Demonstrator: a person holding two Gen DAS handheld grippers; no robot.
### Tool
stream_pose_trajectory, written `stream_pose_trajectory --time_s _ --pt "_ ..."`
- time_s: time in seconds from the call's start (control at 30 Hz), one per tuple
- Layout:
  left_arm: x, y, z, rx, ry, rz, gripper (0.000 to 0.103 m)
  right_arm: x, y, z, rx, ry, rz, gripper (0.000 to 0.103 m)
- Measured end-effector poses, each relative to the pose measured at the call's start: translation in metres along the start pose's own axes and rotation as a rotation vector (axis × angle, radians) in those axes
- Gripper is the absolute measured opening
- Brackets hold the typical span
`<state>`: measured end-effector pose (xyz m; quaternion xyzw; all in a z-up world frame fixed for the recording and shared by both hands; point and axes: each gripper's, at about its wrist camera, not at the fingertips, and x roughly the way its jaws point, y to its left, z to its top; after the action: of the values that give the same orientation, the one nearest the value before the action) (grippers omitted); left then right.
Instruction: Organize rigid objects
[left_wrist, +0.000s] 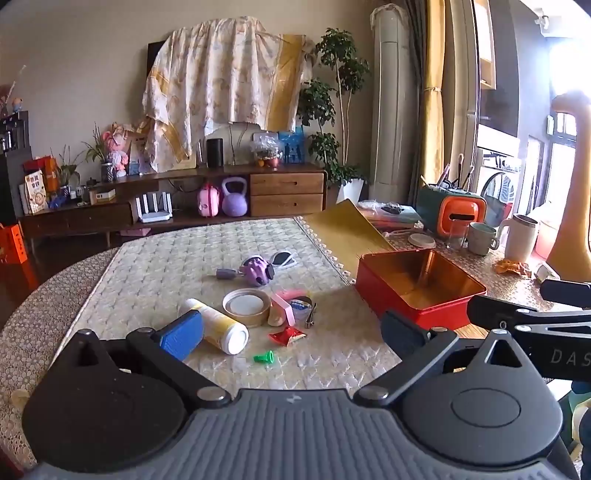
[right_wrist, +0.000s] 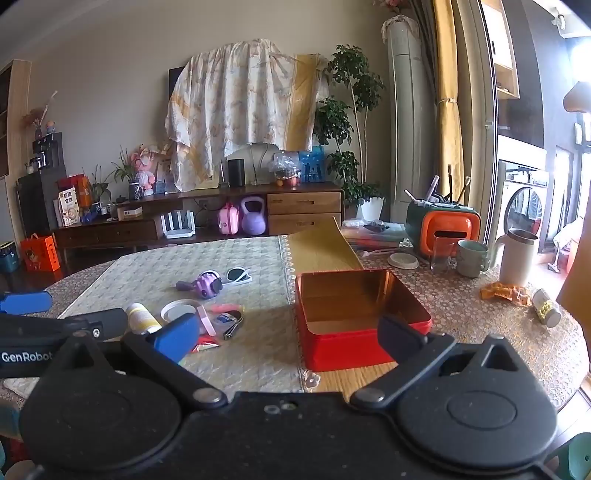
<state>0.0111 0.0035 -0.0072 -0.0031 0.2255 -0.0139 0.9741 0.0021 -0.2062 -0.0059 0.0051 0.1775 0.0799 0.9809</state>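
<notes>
Both tongs are spread to their widest and nothing is held or touched. The left tongs (left_wrist: 291, 334) are poised over a cluster on the bench (left_wrist: 332, 354): a bottle (left_wrist: 218, 326) lying just beside the blue pad, a tape roll (left_wrist: 246, 307) next to it, a red packet (left_wrist: 287, 336) and a green cap (left_wrist: 264, 357) between the fingers. The right tongs (right_wrist: 290, 336) are raised in front of the open red tin (right_wrist: 351, 317), whose near wall is seen between the fingers.
</notes>
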Motion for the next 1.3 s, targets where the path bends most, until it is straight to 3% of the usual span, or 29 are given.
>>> stream_pose_trajectory --time_s 0.9,1.3 --pt "0.006 0.013 -0.002 -0.077 0.059 0.016 0.103 0.000 0.002 -0.001 0.002 0.014 0.009 0.103" --pt "0.030 0.021 -0.006 -0.048 0.106 0.024 0.103 0.028 0.006 0.008 -0.044 0.072 0.093 0.103"
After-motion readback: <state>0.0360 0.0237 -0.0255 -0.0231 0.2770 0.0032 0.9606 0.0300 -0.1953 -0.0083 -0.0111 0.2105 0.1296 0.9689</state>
